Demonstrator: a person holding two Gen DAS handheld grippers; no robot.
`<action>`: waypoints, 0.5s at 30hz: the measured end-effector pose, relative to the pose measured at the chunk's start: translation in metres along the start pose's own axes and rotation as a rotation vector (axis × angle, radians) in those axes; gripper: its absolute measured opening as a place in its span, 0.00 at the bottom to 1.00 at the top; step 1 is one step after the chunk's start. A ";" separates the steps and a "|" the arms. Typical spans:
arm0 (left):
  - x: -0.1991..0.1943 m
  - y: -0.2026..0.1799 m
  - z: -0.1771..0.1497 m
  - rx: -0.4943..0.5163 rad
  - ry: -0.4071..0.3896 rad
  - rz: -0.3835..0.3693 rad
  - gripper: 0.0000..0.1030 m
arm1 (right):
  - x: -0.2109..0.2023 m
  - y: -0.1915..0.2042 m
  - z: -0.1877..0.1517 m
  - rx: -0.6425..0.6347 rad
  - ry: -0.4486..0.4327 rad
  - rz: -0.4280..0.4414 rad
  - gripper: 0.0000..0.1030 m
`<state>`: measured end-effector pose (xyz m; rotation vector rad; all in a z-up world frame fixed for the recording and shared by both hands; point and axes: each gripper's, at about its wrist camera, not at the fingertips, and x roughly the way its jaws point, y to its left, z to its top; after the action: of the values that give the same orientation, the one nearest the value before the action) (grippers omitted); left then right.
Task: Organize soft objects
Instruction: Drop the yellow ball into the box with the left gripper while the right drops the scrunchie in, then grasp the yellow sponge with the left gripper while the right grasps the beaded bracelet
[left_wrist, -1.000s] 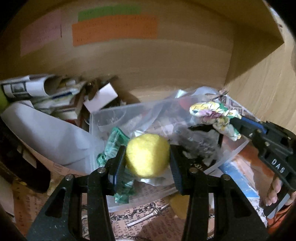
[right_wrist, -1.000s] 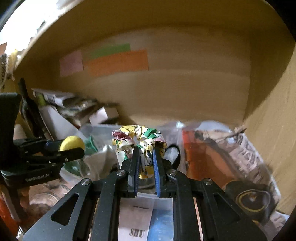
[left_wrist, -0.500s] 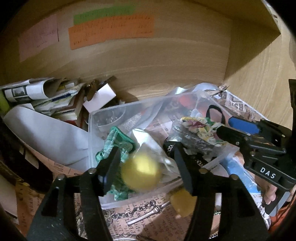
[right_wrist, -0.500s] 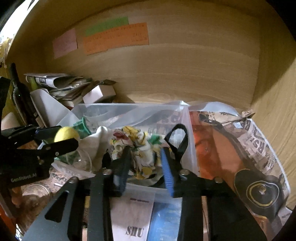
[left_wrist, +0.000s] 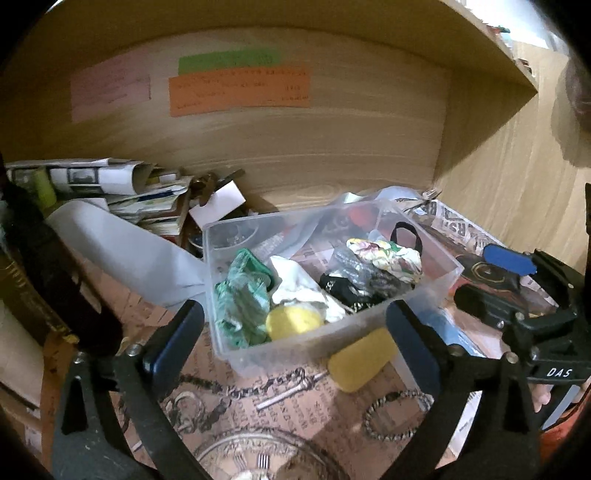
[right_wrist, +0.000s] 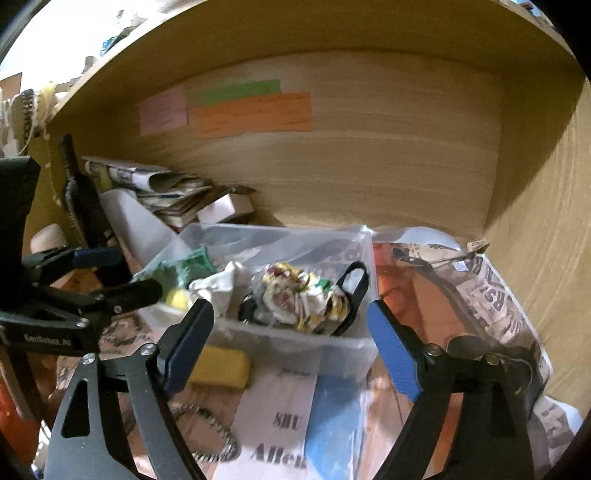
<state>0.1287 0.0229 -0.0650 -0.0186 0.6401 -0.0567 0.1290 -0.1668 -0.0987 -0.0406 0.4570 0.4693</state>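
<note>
A clear plastic bin (left_wrist: 424, 291) (right_wrist: 295, 343) stands on the shelf. In it lie a yellow ball (left_wrist: 291, 321) (right_wrist: 177, 297), a green cloth (left_wrist: 242, 295), a white cloth (left_wrist: 299, 284), a floral scrunchie (left_wrist: 384, 254) (right_wrist: 303, 299) and black items. A yellow sponge (left_wrist: 360, 360) (right_wrist: 219, 367) lies in front of the bin. My left gripper (left_wrist: 295, 341) is open and empty, just in front of the bin. My right gripper (right_wrist: 291, 339) is open and empty, at the bin's near wall.
Newspapers and cards (left_wrist: 110, 188) are piled at the back left, a dark bottle (left_wrist: 48, 266) stands at the left. A chain (left_wrist: 258, 387) and bracelet (left_wrist: 397, 411) lie on printed paper in front. Wooden walls close the back and right.
Both grippers opened and pulled back. The yellow ball dropped from my left gripper into the bin, and the floral scrunchie dropped from my right gripper into it.
</note>
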 end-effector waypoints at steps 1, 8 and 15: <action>-0.002 -0.001 -0.003 0.001 0.002 0.000 0.98 | -0.001 0.001 -0.002 -0.004 0.006 0.005 0.81; -0.002 -0.001 -0.026 0.001 0.057 -0.002 0.99 | 0.005 0.013 -0.028 -0.046 0.097 0.061 0.80; 0.017 0.000 -0.048 -0.024 0.168 -0.026 0.99 | 0.025 0.029 -0.057 -0.089 0.239 0.135 0.56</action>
<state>0.1135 0.0215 -0.1141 -0.0455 0.8082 -0.0761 0.1122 -0.1385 -0.1593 -0.1537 0.6763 0.6207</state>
